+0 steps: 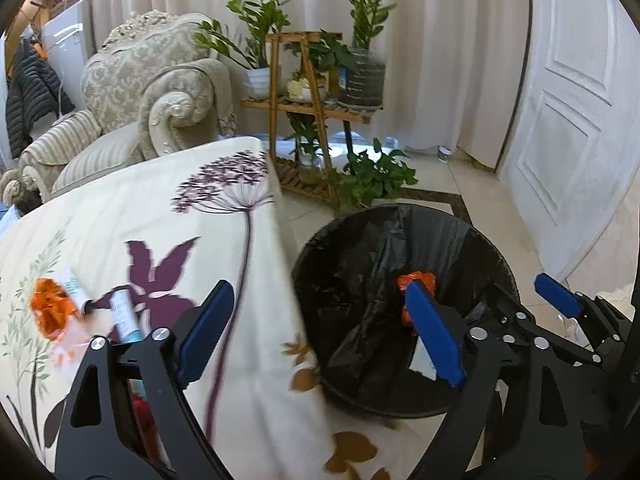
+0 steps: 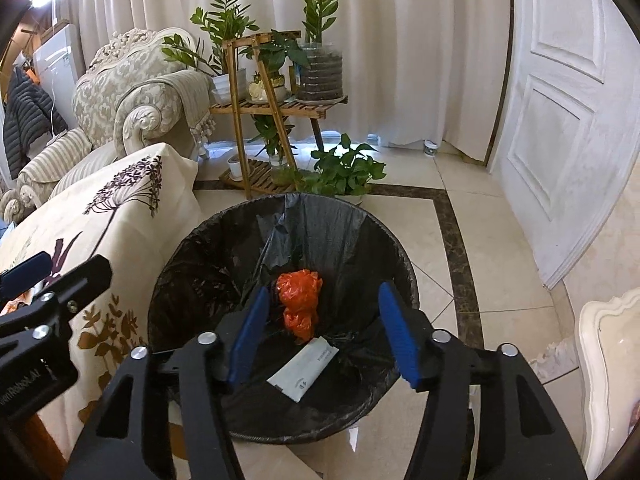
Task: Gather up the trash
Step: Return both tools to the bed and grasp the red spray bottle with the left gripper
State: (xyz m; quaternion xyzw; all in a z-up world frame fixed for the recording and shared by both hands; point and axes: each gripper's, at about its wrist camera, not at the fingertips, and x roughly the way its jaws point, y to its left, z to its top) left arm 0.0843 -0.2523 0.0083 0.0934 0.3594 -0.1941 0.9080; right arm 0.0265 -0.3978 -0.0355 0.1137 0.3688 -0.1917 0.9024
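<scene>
The right claw hangs over the trash bin, its blue pads spread apart with nothing between them. Just below and between the pads, on the black liner at the bin's bottom, lies a white packet; a little beyond it sits a crumpled orange bag.

The left claw stands spread wide and empty, one pad over the flower-printed worktop, the other over the bin's near rim. To the left of its left pad, trash remains on the cloth: a white tube closest, then a second tube and an orange wrapper beside it.

Beyond both claws the tiled floor leads to a wooden plant stand, an armchair to its left, pale curtains behind, and a white door to the right.
</scene>
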